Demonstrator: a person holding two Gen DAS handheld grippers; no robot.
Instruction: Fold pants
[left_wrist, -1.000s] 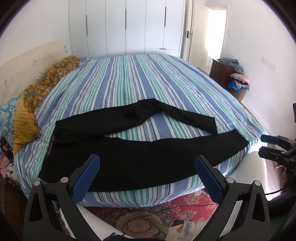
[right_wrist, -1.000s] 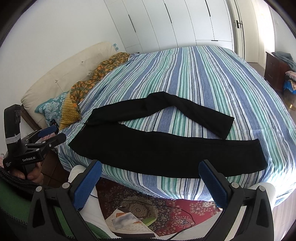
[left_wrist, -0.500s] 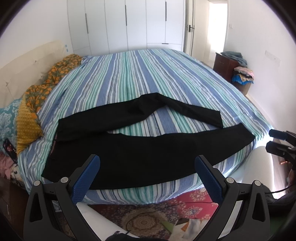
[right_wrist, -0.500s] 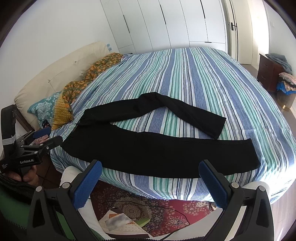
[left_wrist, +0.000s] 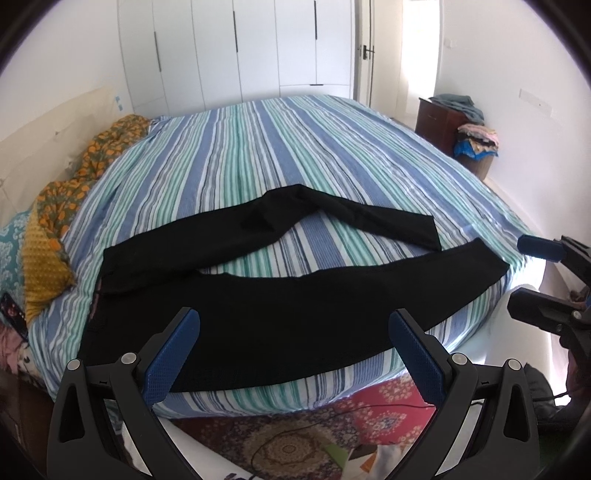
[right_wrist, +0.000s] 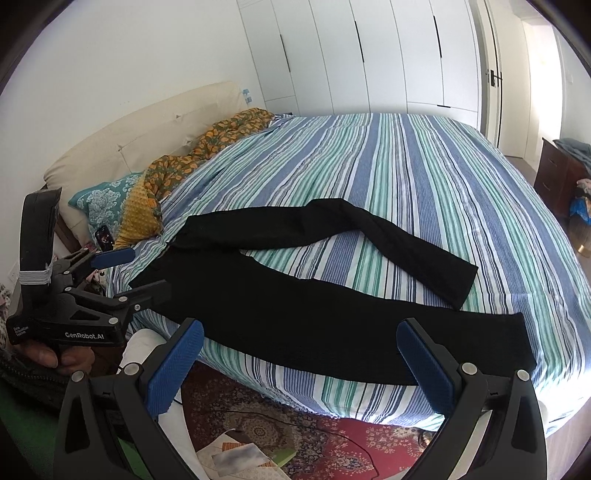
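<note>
Both grippers are being held wide open with nothing between the blue pads, hovering off the near edge of the bed. The left gripper (left_wrist: 293, 354) is being kept in front of the waist half of the pants, and it can also be seen from the right wrist camera (right_wrist: 147, 271), off to the left by the mattress corner, gripped by a hand (right_wrist: 55, 356). The right gripper (right_wrist: 299, 363) is being pointed at the middle of the near leg; from the left wrist camera it's being caught at the right edge (left_wrist: 532, 273), just past the cuff end, jaws apart there too.

The black pants (left_wrist: 266, 314) are being laid out flat on the striped bed (left_wrist: 258, 147), waistband to the left, legs running to the right. The near leg (right_wrist: 332, 332) is lying straight along the mattress edge, while the far leg (right_wrist: 388, 236) is being left bent in an arch, its cuff ending near the lower leg of the other one, so a wedge of sheet is being shown between them.

Further out, a yellow-orange blanket (right_wrist: 177, 173) is being bunched by the headboard (right_wrist: 129, 147), and a patterned red rug (left_wrist: 369, 417) is being shown on the floor below the grippers.
</note>
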